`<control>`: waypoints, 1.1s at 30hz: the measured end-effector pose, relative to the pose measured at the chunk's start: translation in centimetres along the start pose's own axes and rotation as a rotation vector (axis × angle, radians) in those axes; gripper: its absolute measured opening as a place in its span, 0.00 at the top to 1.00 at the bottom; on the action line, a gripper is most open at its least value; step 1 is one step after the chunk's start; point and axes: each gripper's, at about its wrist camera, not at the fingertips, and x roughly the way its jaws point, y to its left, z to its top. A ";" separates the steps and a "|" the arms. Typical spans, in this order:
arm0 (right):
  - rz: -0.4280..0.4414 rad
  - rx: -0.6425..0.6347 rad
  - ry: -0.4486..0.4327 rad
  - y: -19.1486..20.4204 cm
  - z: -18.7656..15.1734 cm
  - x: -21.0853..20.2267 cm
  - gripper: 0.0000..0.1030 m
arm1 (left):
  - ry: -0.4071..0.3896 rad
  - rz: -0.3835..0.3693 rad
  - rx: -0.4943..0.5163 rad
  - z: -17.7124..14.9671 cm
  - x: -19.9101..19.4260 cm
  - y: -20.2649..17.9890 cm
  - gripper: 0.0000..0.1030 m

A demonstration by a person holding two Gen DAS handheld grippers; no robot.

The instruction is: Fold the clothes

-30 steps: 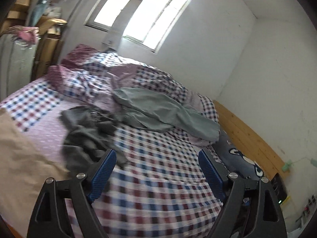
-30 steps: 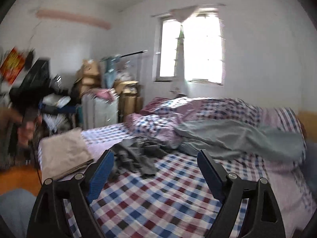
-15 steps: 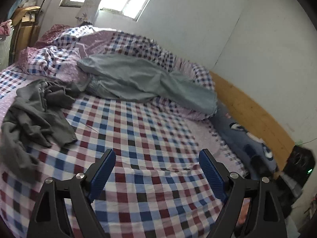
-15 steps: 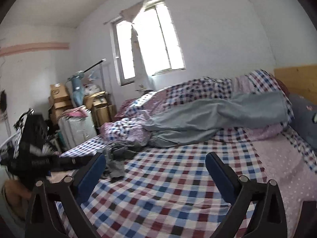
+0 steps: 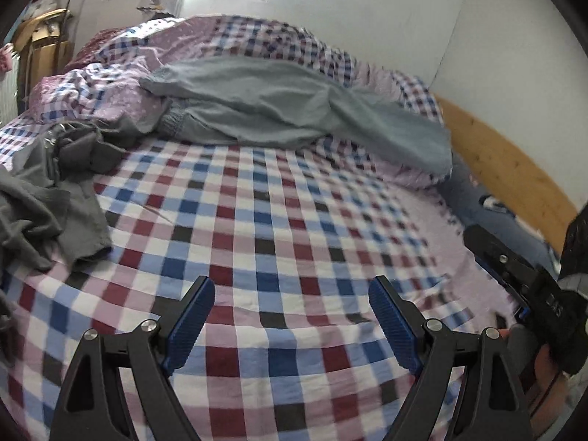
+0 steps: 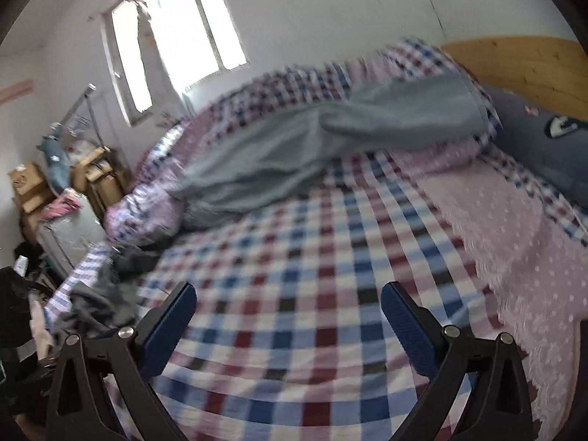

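Left hand-held gripper (image 5: 290, 316): blue-padded fingers spread wide apart, nothing between them; poised over the near part of the bed.
Right hand-held gripper (image 6: 288, 319): fingers likewise wide apart and empty; over the near part of the bed; also visible at the right edge of the left wrist view.
Bed (image 5: 279, 228): covered by a sheet checked in red, blue, black and white; middle area bare.
Grey-green trousers (image 5: 286, 106): spread out at the far side of the bed, draped over the bunched quilt; elastic waistband toward the left, legs running right.
Dark grey garment (image 5: 47, 198): crumpled in a heap at the left of the bed, well apart from both grippers; near the trousers' waistband, contact not discernible.
Quilt (image 5: 110, 84): checked and pink-dotted, piled along the far side beneath the trousers.
Headboard (image 5: 507, 169): wooden, at the right end of the bed.
Dark blue pillow (image 6: 544, 139): lying against the headboard.
Window (image 6: 183, 33): bright, in the far wall.
Cardboard boxes (image 6: 27, 183): stacked at far left, beside the bed.
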 end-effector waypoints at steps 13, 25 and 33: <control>-0.108 -0.065 0.220 -2.3 -3.8 5.9 0.00 | 0.094 0.173 0.014 -1.3 5.6 0.9 0.14; -0.171 -0.108 0.319 -1.9 -5.4 8.2 0.00 | 0.137 0.293 0.095 -2.4 7.4 -0.4 0.14; -0.237 -0.168 0.343 -1.1 -6.1 9.4 0.00 | 0.140 0.330 0.126 -2.7 8.1 -0.6 0.10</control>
